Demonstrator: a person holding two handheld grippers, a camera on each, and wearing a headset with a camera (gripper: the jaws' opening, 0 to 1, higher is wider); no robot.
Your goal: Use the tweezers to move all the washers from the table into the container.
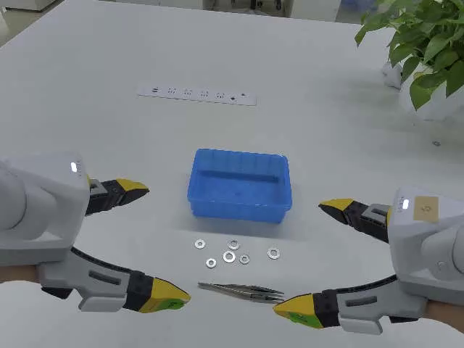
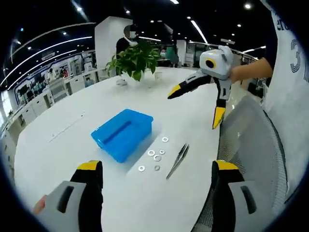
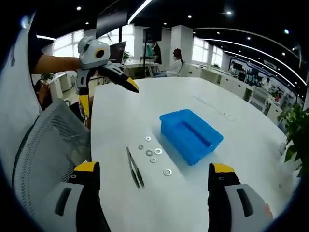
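Several small metal washers (image 1: 230, 256) lie loose on the white table, just in front of an empty blue container (image 1: 240, 184). Steel tweezers (image 1: 241, 291) rest flat on the table, nearer me than the washers. My left gripper (image 1: 152, 243) hovers open at the left, apart from everything. My right gripper (image 1: 312, 254) hovers open at the right, holding nothing. In the left gripper view the washers (image 2: 155, 157), tweezers (image 2: 177, 161) and container (image 2: 122, 134) lie ahead, with the right gripper (image 2: 195, 106) beyond. In the right gripper view I see the washers (image 3: 153, 153), tweezers (image 3: 134, 167) and container (image 3: 191, 135).
A white power strip (image 1: 197, 94) lies flat on the table beyond the container. A potted green plant (image 1: 426, 51) stands at the far right corner. A mesh chair back (image 3: 46, 159) is close to the table's near edge.
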